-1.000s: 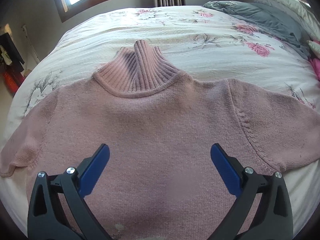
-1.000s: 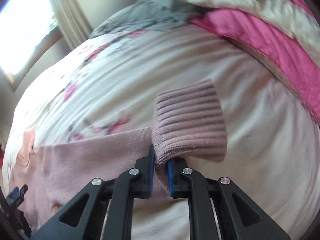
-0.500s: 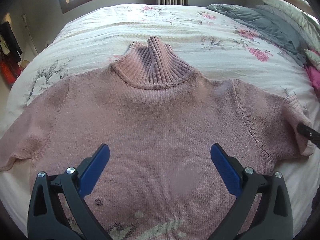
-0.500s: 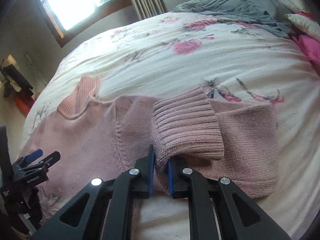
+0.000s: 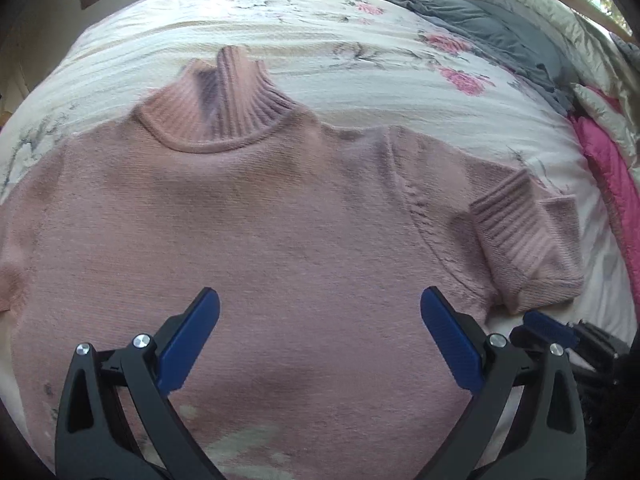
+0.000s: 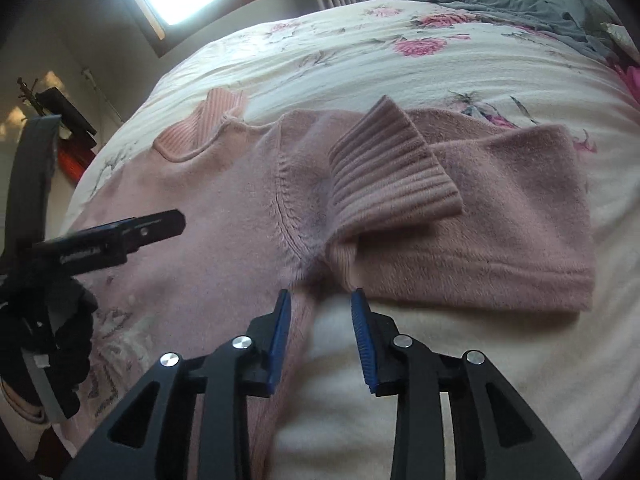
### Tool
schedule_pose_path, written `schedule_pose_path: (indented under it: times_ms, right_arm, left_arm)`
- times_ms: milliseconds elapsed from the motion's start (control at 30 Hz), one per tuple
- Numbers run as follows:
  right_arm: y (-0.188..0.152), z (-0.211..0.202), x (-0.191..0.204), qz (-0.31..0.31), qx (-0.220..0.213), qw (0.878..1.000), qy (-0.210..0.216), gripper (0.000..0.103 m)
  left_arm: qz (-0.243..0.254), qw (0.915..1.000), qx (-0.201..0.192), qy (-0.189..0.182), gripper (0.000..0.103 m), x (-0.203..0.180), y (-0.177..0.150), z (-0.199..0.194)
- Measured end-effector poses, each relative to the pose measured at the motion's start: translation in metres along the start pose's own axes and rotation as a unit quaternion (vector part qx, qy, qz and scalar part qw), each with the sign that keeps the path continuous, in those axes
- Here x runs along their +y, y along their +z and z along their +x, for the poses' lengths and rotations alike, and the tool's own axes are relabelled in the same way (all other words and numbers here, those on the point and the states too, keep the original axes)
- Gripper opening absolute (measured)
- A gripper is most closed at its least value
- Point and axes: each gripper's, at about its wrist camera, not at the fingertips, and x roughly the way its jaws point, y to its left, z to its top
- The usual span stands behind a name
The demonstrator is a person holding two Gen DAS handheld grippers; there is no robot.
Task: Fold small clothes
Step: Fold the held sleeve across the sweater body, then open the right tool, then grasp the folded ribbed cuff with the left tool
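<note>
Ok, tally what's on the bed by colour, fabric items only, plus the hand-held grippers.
Pink sweater: 1
Grey blanket: 1
Magenta quilt: 1
Floral bedspread: 1
Hand-held grippers, left and right: 2
Total: 6

one pink sweater (image 5: 260,232), two hand-held grippers: left (image 5: 320,344), right (image 6: 320,336), one bed (image 5: 360,60)

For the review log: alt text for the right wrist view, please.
The open right gripper hovers just short of a pink sweater on a floral bedspread, its sleeve folded inward, ribbed cuff on top. The left gripper shows at the left edge.
</note>
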Motion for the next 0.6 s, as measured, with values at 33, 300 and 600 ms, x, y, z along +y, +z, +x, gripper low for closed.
schedule_pose_path:
  times_ms: [33,300,600]
  right_arm:
    - [-0.009,-0.008,-0.006,0.010,-0.005,1.000,0.000,0.032]
    - [-0.051,-0.041,-0.047,0.068,-0.030,0.996,-0.057,0.035]
    - [-0.077,-0.054,-0.060,0.091,-0.038,0.993,-0.059,0.039]
  left_arm:
    - [0.000,0.9998,0.006,-0.017,0.099,-0.007,0.000,0.002]
    - [0.063,0.9972,0.021,-0.035,0.098,-0.099,-0.004,0.019]
    - [0.034,0.9935,0.092,-0.058,0.033,-0.131,0.012,0.065]
